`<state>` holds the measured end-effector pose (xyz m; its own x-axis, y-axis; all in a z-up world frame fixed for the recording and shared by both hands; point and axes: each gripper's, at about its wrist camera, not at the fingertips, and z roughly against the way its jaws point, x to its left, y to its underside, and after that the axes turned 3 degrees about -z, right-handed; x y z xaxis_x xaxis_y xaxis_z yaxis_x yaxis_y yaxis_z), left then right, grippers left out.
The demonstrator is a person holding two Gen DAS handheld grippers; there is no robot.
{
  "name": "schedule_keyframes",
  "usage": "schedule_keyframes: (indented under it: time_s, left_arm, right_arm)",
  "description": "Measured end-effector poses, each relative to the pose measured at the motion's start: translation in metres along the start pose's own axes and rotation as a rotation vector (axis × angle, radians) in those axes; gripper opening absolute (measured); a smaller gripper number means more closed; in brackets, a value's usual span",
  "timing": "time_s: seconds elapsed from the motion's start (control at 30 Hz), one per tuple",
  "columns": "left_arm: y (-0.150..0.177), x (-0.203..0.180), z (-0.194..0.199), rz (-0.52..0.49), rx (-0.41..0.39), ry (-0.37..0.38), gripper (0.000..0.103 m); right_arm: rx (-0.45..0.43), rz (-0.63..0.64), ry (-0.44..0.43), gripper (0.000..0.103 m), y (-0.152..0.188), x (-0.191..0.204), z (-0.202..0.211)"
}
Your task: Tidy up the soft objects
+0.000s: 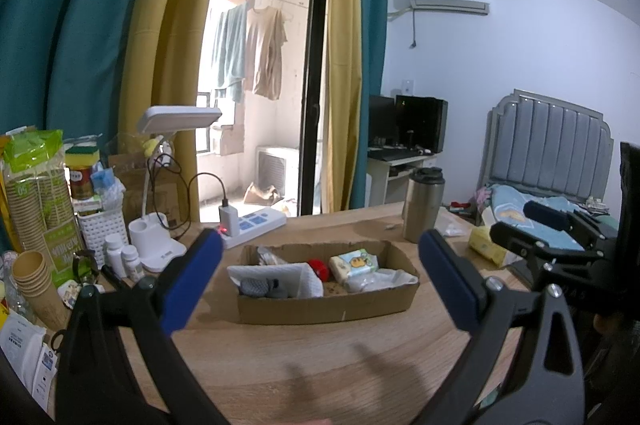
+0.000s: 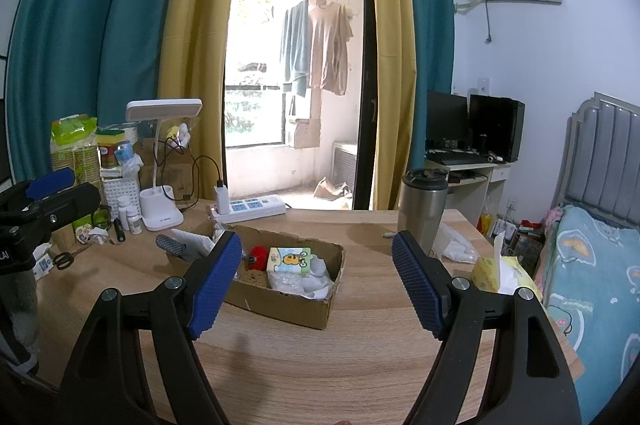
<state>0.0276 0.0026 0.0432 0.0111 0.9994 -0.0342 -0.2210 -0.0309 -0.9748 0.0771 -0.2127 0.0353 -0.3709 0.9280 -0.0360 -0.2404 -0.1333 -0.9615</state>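
Both grippers are hanging wide open over the wooden desk, holding nothing.

I am looking across the desk (image 1: 320, 365) at a cardboard tray (image 1: 328, 305) sitting mid-surface; the left gripper (image 1: 320, 277) and right gripper (image 2: 316, 277) are gaping in front of it, jaws far apart with only air between them. Lying inside the tray are a tissue pack (image 2: 289, 260), a red soft toy (image 2: 258, 257), a grey sock (image 1: 262, 287) and white paper. A steel tumbler (image 2: 422, 209) is standing near the tray's right, a power strip (image 2: 250, 206) and desk lamp (image 2: 164, 161) behind it. Teal and yellow curtains are framing a balcony door; a bed (image 2: 592, 265) is lying rightward.
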Motion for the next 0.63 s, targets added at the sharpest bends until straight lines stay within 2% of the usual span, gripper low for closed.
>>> schedule_keyframes:
  time_s: [0.63]
  left_arm:
    - [0.0059, -0.0002, -0.0023, -0.009, 0.015, 0.004, 0.1]
  right_arm:
    - [0.01, -0.006, 0.008, 0.081, 0.0033, -0.0016, -0.0035]
